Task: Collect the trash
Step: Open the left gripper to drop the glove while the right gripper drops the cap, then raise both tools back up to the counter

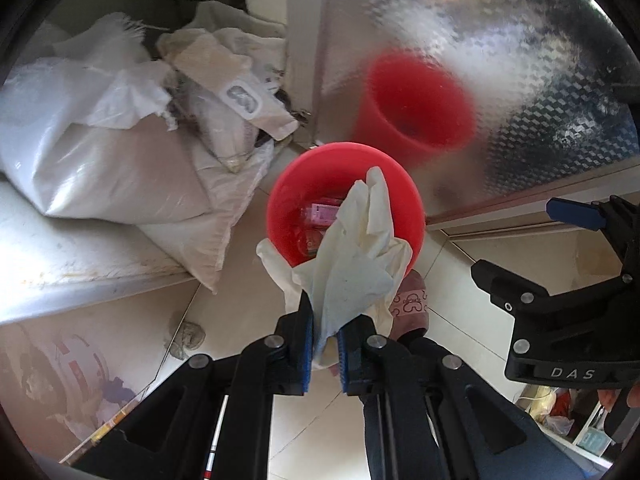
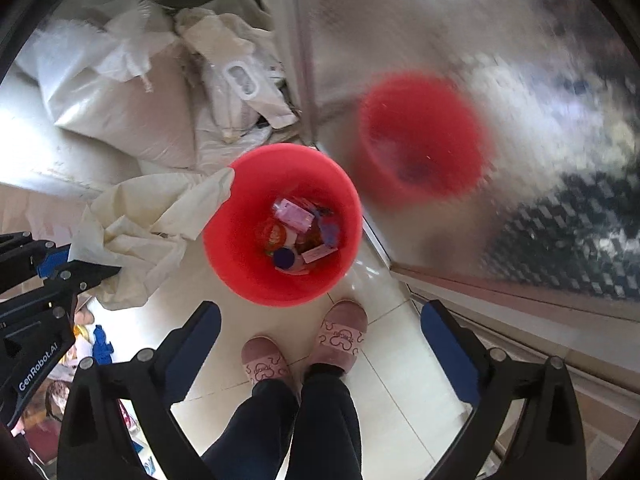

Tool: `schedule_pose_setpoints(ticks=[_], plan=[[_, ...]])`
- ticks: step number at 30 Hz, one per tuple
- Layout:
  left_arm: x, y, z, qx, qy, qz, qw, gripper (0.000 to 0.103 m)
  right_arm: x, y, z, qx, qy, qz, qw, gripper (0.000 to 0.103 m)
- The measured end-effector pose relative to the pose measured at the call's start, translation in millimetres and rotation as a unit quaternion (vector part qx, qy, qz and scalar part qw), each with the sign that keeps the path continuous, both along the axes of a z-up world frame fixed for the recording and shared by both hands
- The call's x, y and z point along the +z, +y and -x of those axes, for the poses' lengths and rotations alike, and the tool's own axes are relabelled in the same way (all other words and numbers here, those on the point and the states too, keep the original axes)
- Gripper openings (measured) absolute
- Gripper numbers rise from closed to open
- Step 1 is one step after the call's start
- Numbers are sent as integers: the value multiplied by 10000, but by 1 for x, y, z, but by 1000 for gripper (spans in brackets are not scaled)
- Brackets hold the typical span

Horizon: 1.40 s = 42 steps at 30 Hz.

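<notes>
My left gripper (image 1: pixel 325 324) is shut on a cream rubber glove (image 1: pixel 352 256) and holds it up over the near rim of the red bin (image 1: pixel 280 200). In the right wrist view the glove (image 2: pixel 152 220) hangs at the left beside the bin (image 2: pixel 256 280), its fingertip touching the rim. The bin holds several pieces of trash: pink packets (image 2: pixel 296 214), a blue cap (image 2: pixel 285 258) and wrappers. My right gripper (image 2: pixel 320 320) is open and empty, above the floor just in front of the bin. It also shows at the right of the left wrist view (image 1: pixel 576 240).
White sacks and crumpled bags (image 1: pixel 112 152) are piled on a ledge to the left of the bin. A frosted glass door (image 2: pixel 480 80) stands right behind it and mirrors the bin. The person's feet in pink slippers (image 2: pixel 340 336) stand on the tiled floor. Clutter (image 2: pixel 96 344) lies at lower left.
</notes>
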<state>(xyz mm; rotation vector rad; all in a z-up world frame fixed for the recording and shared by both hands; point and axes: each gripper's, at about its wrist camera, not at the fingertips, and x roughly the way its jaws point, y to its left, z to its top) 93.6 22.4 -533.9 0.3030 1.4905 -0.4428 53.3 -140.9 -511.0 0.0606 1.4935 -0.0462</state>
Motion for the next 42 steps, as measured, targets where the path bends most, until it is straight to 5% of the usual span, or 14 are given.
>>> schedule_pose_setpoints(ticks=[4, 15, 22, 31, 42], plan=[[-10, -12, -3, -163, 55, -19, 9999, 9, -3, -11, 0, -187, 18, 10, 9998, 100], [-16, -21, -9, -204, 86, 41, 9997, 35, -1, -23, -3, -335, -78, 39, 9994, 100], [8, -10, -4, -23, -35, 1, 10000, 42, 14, -15, -4, -149, -164, 24, 9998, 100], [91, 26, 5, 331, -328, 33, 9989, 57, 80, 7, -2, 302, -562, 20, 9980, 100], [243, 58, 33, 839, -862, 186, 9926, 73, 221, 31, 19, 634, -1162, 173, 9910, 100]])
